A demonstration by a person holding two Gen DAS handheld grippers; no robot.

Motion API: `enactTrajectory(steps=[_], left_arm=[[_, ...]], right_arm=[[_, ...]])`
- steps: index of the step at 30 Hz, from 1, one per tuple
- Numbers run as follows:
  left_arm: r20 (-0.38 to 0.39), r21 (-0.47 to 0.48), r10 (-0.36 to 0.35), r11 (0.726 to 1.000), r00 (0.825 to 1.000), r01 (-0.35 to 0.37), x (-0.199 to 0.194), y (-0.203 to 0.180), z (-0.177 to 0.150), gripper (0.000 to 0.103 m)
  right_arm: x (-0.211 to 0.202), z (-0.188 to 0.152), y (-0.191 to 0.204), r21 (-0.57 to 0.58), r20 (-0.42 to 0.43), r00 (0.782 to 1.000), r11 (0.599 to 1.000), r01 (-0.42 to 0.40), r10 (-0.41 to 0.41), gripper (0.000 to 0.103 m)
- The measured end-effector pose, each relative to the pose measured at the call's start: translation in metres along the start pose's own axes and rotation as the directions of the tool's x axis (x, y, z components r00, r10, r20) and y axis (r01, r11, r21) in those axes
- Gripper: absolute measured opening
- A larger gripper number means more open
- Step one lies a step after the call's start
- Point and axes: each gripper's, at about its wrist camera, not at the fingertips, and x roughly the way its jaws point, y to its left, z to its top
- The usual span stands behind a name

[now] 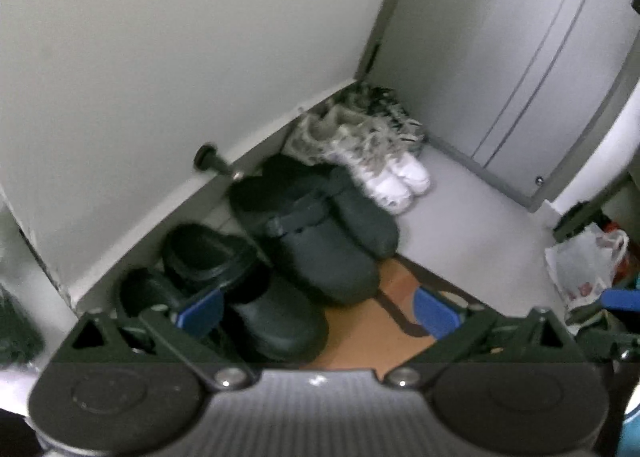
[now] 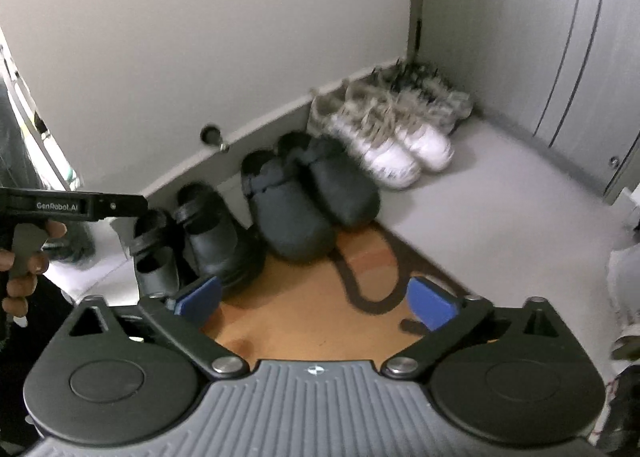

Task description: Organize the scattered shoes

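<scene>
Currently listed: black clogs (image 2: 216, 241), dark slippers (image 2: 308, 193) and white sneakers (image 2: 404, 145) paired along the wall (image 2: 200, 37); both grippers, left gripper (image 1: 318, 307) and right gripper (image 2: 316, 303), spread empty, best withdrawn clear so no toe is nudged.

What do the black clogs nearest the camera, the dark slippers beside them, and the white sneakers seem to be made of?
Black clogs: likely molded rubber or foam; smooth, slightly shiny surface with soft highlights.
Dark slippers: probably felt or suede-like fabric; matte, no shine, with what looks like fuzzy lining at the opening.
White sneakers: seemingly synthetic leather toes, smooth and bright, with laces and greyish panels, perhaps mesh. Blur leaves this uncertain.
</scene>
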Motion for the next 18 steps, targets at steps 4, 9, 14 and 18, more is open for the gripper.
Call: enactTrajectory(steps=[4,9,14,18], left_arm=[[0.043,0.072,-0.039,0.997,0.998,0.036,-0.029,-0.030,0.023,0.103],[0.025,0.023,-0.055,0.998,0.998,0.055,-0.055,-0.059,0.035,0.103],[0.001,-0.035,-0.072,0.997,0.997,0.072,-0.089,-0.089,0.040,0.103],[0.060,-0.046,-0.045,0.998,0.997,0.048,-0.126,-0.118,0.039,0.103]], right_arm=[[-0.036,0.006,-0.013,0.004,0.054,0.999,1.000,0.008,-0.008,0.103],[-0.070,-0.004,-0.024,-0.004,0.090,0.996,1.000,0.026,-0.025,0.103],[-0.086,-0.009,-0.039,0.074,0.089,0.995,0.997,0.036,-0.042,0.103],[-0.105,-0.001,-0.039,0.071,0.131,0.984,0.991,0.114,-0.122,0.103]])
